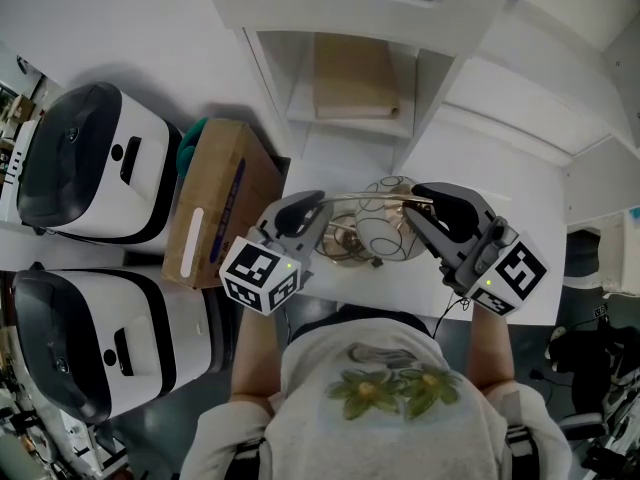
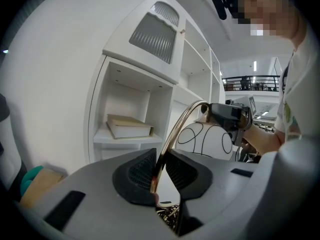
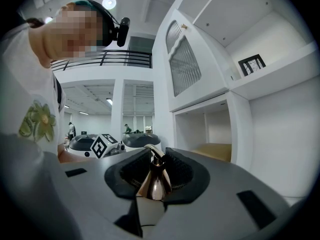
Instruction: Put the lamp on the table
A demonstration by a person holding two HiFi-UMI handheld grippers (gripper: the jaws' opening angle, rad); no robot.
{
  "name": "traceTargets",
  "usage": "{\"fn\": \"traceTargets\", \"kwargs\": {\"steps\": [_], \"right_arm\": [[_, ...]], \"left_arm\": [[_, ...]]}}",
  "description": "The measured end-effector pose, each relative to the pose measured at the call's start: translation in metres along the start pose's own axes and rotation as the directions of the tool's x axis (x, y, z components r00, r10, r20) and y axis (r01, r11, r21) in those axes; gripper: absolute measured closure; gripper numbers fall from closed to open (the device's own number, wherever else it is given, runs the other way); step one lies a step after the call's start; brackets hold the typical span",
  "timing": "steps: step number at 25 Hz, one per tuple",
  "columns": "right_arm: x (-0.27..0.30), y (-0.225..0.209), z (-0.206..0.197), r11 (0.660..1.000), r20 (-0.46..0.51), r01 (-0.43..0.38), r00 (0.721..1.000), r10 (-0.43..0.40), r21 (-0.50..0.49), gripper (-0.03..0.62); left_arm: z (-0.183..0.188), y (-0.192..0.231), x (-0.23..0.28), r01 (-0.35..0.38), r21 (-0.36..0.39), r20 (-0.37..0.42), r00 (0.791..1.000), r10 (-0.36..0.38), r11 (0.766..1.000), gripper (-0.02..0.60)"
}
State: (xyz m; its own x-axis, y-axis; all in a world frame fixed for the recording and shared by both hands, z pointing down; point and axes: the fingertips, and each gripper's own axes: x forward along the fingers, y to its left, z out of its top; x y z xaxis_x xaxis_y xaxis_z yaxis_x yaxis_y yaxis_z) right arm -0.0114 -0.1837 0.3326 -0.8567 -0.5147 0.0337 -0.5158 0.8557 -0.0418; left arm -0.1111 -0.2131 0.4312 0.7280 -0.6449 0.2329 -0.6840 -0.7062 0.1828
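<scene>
Left of centre, the left tool [image 1: 320, 220] clamps the curved brass arm [image 1: 365, 197] of the lamp [image 1: 380, 233]; right of centre, the right tool [image 1: 422, 206] grips its brass cone [image 3: 152, 181]. The arm runs crosswise between them, over the white tabletop [image 1: 480, 158].

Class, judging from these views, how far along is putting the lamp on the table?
Done: the lamp is over the white table. In hand: left tongs clamp its gold arm, right tongs its cone fitting. Left: whether it rests cannot be told; release remains.
</scene>
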Motion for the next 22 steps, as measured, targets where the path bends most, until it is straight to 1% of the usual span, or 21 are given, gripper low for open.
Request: {"fn": "traceTargets", "kwargs": {"steps": [4,10,16,19,22], "right_arm": [[0.002,0.002,0.0,1.0,0.0,-0.006,1.0,0.006,-0.008,0.488],[0.006,0.011,-0.001,0.999,-0.004,-0.007,1.0,0.007,-0.031,0.488],[0.009,0.015,0.0,0.999,-0.006,-0.005,1.0,0.005,-0.04,0.487],[0.011,0.016,0.004,0.999,0.009,-0.005,1.0,0.005,-0.032,0.487],[0.01,0.015,0.002,0.999,0.005,0.01,1.0,-0.01,-0.031,0.485]], "left_arm": [[-0.002,0.002,-0.001,-0.01,-0.002,-0.002,1.0,0.01,1.0,0.511],[-0.005,0.005,-0.007,-0.015,-0.034,0.006,1.0,0.016,0.999,0.511],[-0.007,0.007,-0.009,-0.048,-0.026,-0.002,0.999,0.048,0.999,0.511],[-0.008,0.008,-0.009,-0.067,-0.021,-0.005,0.998,0.067,0.998,0.511],[-0.008,0.008,-0.009,-0.075,-0.017,-0.006,0.997,0.075,0.997,0.511]]}}
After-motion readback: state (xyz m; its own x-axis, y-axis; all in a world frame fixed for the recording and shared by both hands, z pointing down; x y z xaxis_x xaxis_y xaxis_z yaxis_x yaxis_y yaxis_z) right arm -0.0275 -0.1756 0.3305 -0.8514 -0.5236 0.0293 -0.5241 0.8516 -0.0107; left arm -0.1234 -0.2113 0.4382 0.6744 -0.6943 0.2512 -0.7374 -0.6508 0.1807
